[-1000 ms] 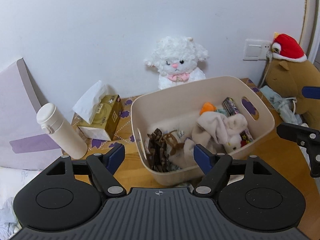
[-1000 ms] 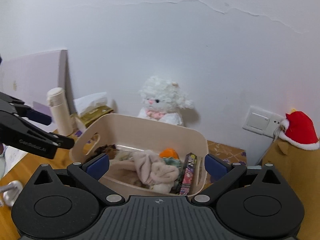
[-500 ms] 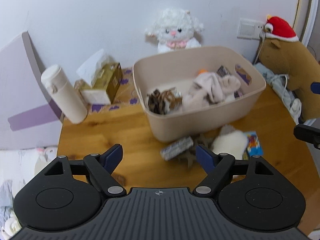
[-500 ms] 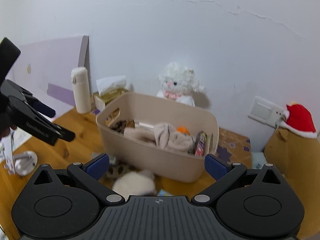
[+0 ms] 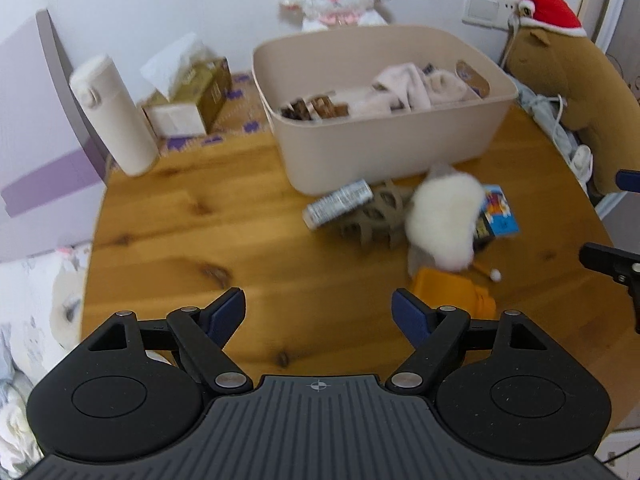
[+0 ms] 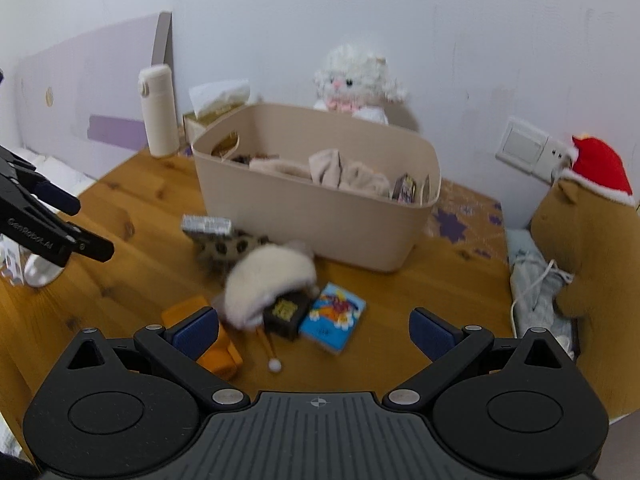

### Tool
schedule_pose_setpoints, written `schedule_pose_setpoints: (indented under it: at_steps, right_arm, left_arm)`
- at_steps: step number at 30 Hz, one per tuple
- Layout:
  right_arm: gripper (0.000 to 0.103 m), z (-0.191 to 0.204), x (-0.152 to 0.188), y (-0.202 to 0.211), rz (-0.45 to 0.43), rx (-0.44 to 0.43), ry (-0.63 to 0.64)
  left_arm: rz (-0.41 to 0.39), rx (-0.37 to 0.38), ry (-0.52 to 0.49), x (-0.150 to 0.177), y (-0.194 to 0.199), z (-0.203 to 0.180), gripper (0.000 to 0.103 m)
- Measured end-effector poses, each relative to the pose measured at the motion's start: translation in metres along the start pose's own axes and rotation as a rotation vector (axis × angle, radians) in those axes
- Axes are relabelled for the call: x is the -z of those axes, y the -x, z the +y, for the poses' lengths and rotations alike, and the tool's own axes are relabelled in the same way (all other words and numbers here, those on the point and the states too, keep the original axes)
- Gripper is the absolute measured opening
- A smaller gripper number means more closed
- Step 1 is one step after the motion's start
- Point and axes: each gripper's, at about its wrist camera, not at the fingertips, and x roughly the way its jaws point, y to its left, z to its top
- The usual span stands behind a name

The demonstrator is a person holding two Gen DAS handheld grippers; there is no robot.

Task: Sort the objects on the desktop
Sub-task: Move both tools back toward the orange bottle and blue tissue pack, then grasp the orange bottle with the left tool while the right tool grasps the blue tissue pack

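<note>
Surface: round knotty pine table [image 5: 168, 216], set against a white wall [image 6: 360, 12]; double wall switch [image 6: 528, 148] at right; lilac panel [image 5: 28, 128] leaning at left.

Along the back edge: one cream flask [image 5: 114, 114], upright; one tissue box [image 5: 188, 98] on a purple-flowered mat; one white plush lamb [image 6: 356, 80] behind the bin; one brown plush in a red cap [image 6: 592, 216] beside a heap of pale cloth and white cord.

Bin: one beige plastic tub [image 5: 384, 140], holding pinkish cloth, brown hair clips and a dark wrapper.

Loose items in front of the tub — one silver packet [image 5: 338, 204], one leopard-print claw clip [image 6: 232, 246], one white fluffy piece [image 6: 272, 284] lying over the clip and over one small black box [image 6: 286, 314], one blue picture-card pack [image 6: 332, 318], one orange item [image 5: 452, 292] with a white-tipped stick just beside it.

Left gripper [image 5: 318, 314]: fingers wide apart, nothing between them, above bare wood and clear of the items.

Right gripper [image 6: 314, 330]: fingers wide apart, empty — framing the black box and card pack from above, touching neither.
</note>
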Motion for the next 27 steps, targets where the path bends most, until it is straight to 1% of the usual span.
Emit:
schedule_pose_setpoints:
  at_steps: [6, 12, 17, 21, 24, 27]
  right_arm:
    - [0.103, -0.004, 0.013, -0.017, 0.058, 0.001, 0.002]
    - [0.103, -0.013, 0.023, -0.036, 0.112, -0.009, 0.077]
    - [0.103, -0.027, 0.025, -0.057, 0.137, -0.031, 0.149]
    - [0.103, -0.034, 0.024, -0.075, 0.148, -0.060, 0.233]
    - [0.103, -0.039, 0.022, -0.088, 0.146, -0.096, 0.294]
    - [0.103, -0.042, 0.019, -0.100, 0.150, -0.130, 0.334]
  left_arm:
    - [0.049, 0.022, -0.002, 0.020, -0.017, -0.028, 0.082]
    - [0.088, 0.071, 0.016, 0.028, -0.035, -0.058, 0.082]
    - [0.110, 0.099, 0.071, 0.027, -0.049, -0.073, 0.082]
    - [0.131, 0.095, 0.121, 0.026, -0.060, -0.080, 0.082]
    - [0.130, 0.089, 0.160, 0.026, -0.067, -0.085, 0.082]
    - [0.120, 0.080, 0.172, 0.025, -0.072, -0.091, 0.083]
